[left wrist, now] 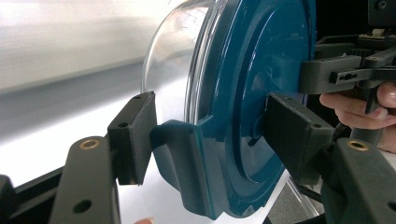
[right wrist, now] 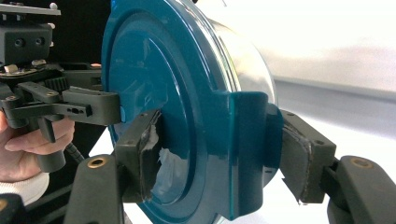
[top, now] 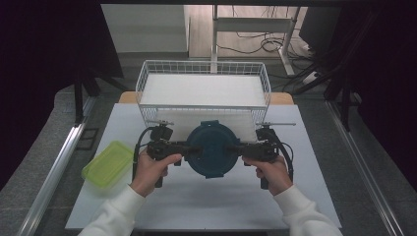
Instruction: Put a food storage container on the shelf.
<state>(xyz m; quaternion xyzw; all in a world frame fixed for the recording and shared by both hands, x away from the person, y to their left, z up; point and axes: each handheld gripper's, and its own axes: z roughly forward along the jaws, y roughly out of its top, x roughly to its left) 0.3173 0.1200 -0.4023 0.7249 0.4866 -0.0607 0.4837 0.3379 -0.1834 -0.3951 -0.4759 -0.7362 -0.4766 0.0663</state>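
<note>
A round clear container with a dark blue clip lid hangs above the white table, lid up, between both grippers. My left gripper clamps its left edge and my right gripper its right edge. In the left gripper view the jaws close over a lid latch, one pad on the lid top; the clear bowl bulges behind. In the right gripper view the jaws squeeze the opposite latch of the lid. Each view shows the other hand and gripper behind the lid.
A white wire basket with a pale liner stands at the table's far side, just behind the container. A flat green-lidded box lies at the left edge of the table. Dark curtains and metal rails flank both sides.
</note>
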